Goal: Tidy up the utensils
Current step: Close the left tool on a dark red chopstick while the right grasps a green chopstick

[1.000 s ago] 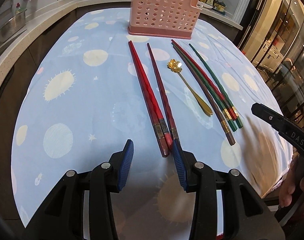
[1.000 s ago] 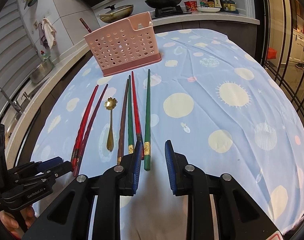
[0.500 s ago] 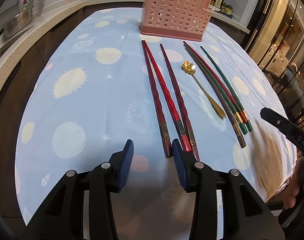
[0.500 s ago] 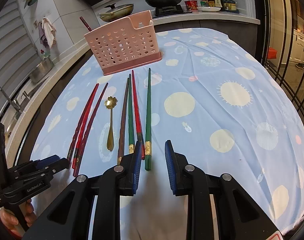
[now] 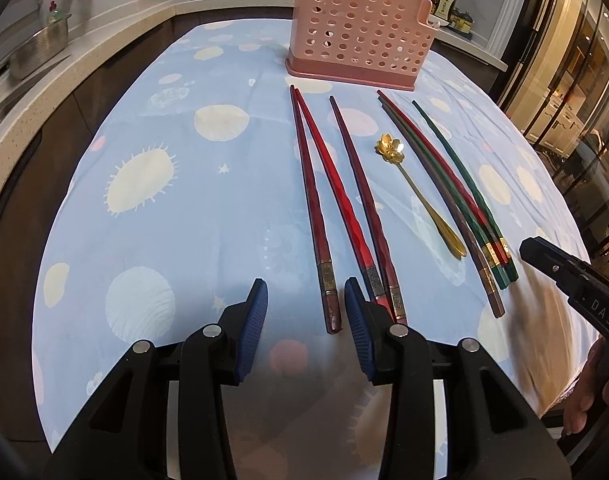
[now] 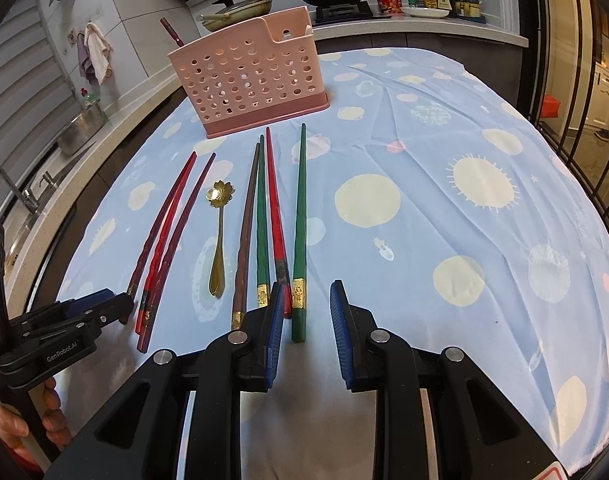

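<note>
Both grippers poised at the handle ends, nothing picked up yet.

Left gripper (image 5: 306,304) gapes unclenched over the leftmost dark red faceted lacquered chopstick (image 5: 313,216); best to drop square over its gold band, clear of its two neighbours. Next right lies the slim gold metal spoon with a flower-shaped bowl (image 6: 218,232). Right gripper (image 6: 306,308) is likewise released, empty, astride the green lacquered chopstick (image 6: 300,220). All rest flat on thin blue sun-print cloth (image 6: 444,240), short of the perforated pink plastic utensil holder (image 6: 246,84).
</note>
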A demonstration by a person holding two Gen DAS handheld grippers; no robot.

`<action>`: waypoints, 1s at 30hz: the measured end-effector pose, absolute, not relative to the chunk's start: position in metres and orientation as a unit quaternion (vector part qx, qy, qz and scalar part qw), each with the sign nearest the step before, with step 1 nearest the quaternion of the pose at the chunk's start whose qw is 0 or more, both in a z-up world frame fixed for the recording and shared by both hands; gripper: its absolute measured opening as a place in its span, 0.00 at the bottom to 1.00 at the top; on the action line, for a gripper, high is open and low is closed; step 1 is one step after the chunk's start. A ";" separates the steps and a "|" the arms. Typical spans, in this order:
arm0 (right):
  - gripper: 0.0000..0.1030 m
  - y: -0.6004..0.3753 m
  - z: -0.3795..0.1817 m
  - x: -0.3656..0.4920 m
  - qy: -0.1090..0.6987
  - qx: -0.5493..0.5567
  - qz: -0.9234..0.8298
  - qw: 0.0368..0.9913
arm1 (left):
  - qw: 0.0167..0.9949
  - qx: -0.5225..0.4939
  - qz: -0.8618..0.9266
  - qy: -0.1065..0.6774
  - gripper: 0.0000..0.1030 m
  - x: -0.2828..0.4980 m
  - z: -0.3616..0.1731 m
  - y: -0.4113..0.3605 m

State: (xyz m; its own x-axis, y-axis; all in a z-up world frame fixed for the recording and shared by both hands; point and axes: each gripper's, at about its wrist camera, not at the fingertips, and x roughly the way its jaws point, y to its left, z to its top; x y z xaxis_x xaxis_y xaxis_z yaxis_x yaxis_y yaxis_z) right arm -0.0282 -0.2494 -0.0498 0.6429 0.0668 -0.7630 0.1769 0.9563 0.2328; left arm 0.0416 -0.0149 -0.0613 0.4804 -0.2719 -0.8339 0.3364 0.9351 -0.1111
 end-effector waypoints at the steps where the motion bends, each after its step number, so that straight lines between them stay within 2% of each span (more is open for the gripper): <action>1: 0.24 -0.248 -0.051 -0.027 0.423 0.143 -0.029 0.894 | 0.860 0.035 -0.176 0.477 0.37 0.042 -0.062 -0.016; 11: 0.24 -0.237 -0.063 -0.035 0.438 0.116 -0.027 0.891 | 0.861 0.038 -0.176 0.475 0.37 0.040 -0.062 -0.016; 16: 0.18 -0.251 -0.067 -0.035 0.438 0.129 -0.037 0.889 | 0.861 0.037 -0.179 0.475 0.37 0.038 -0.062 -0.016; 28: 0.18 -0.248 -0.069 -0.024 0.430 0.112 -0.041 0.895 | 0.862 0.039 -0.180 0.473 0.36 0.040 -0.062 -0.018; 30: 0.14 -0.247 -0.069 -0.023 0.428 0.099 -0.046 0.897 | 0.862 0.045 -0.179 0.471 0.32 0.039 -0.062 -0.019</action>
State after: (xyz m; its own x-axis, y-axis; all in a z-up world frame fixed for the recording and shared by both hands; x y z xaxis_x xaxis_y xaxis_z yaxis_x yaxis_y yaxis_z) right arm -0.0230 -0.2466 -0.0688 0.6297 0.0032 -0.7768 0.1670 0.9760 0.1394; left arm 0.0392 -0.0191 -0.0623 0.4913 -0.2668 -0.8291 0.3507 0.9319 -0.0921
